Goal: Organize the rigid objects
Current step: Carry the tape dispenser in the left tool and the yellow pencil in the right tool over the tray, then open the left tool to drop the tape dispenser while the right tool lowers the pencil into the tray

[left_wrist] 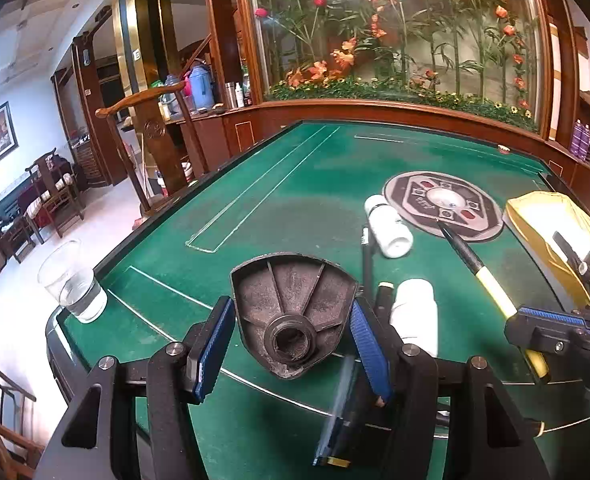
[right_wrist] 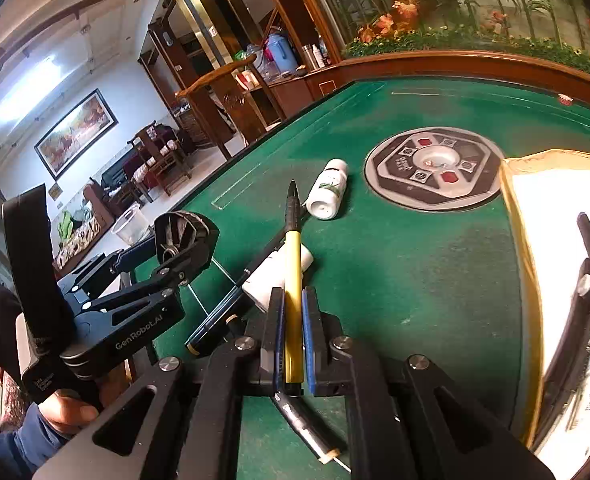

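Nearest the lens in the right wrist view, the right claw [right_wrist: 293, 344] is clamped on a yellow pen [right_wrist: 293, 280] with a black tip, its blue pads pressing the yellow barrel from both sides while the tip points out over the desk [right_wrist: 435, 264]. In the left wrist view the left claw [left_wrist: 291, 336] has its blue pads against the two sides of a dark, rusty fan-shaped metal part [left_wrist: 295, 304] with ribs and a round threaded socket, so it grips that piece. The desk is a green felt mahjong table with thin white lines and a round grey control panel [right_wrist: 435, 168] set flat in its middle. A white plastic bottle [right_wrist: 329, 192] lies on its side near the panel, and a second white bottle [right_wrist: 273, 276] lies just beside the yellow pen, with dark pens next to it. At the right edge sits a yellow-rimmed box [right_wrist: 519, 216] with a white inside, holding a black object I cannot identify. A clear plastic cup [left_wrist: 71, 280] with some water stands upright at the desk's left corner. Beyond are wooden chairs [left_wrist: 159, 136], a framed painting [right_wrist: 75, 132], a wooden counter with bottles, and a glass panel of artificial flowers and bamboo [left_wrist: 395, 32].
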Demonstrator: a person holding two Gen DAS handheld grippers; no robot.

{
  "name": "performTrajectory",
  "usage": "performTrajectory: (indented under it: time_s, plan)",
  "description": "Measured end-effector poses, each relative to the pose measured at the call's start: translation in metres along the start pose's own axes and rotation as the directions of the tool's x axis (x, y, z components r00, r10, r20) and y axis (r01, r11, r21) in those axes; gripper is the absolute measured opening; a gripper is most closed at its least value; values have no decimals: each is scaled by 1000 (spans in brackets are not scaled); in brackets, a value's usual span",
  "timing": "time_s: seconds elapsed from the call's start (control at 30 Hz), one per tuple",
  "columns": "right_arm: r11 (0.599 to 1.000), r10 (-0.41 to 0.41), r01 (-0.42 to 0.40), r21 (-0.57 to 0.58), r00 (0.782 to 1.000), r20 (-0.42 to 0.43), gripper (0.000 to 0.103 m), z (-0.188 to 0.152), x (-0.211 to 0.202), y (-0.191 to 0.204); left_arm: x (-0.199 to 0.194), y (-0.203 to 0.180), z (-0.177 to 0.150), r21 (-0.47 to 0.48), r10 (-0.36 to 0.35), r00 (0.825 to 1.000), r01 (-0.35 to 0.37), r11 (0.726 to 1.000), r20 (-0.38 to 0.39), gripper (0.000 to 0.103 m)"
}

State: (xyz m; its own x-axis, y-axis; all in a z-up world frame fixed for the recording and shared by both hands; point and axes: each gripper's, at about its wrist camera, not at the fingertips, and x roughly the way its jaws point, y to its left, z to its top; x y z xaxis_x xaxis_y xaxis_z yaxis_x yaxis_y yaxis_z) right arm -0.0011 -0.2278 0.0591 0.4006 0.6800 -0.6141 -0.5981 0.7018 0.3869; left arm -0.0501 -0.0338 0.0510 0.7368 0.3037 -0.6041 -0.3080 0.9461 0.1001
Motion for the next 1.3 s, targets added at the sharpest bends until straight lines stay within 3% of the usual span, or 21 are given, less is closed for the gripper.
performTrajectory:
  time_s: [0.5, 0.83, 1.1, 1.3]
  plan:
    - [996, -24, 16, 86, 996, 86, 8, -3, -47, -43, -21, -36, 7, 52, -54, 998, 53, 997, 16, 63]
    - [980, -150, 126, 156, 977, 154, 8, -3, -105, -106, -31, -78, 14, 100, -135, 991, 135, 986, -6, 63]
    - [957, -224, 182, 227, 959, 175, 8, -11, -132, -144, -41, -126, 28, 119, -275, 960, 280, 953, -55, 63]
    - [917, -304, 255, 308, 945, 121, 8, -19, -132, -172, -48, -171, 39, 147, -363, 927, 374, 916, -95, 63]
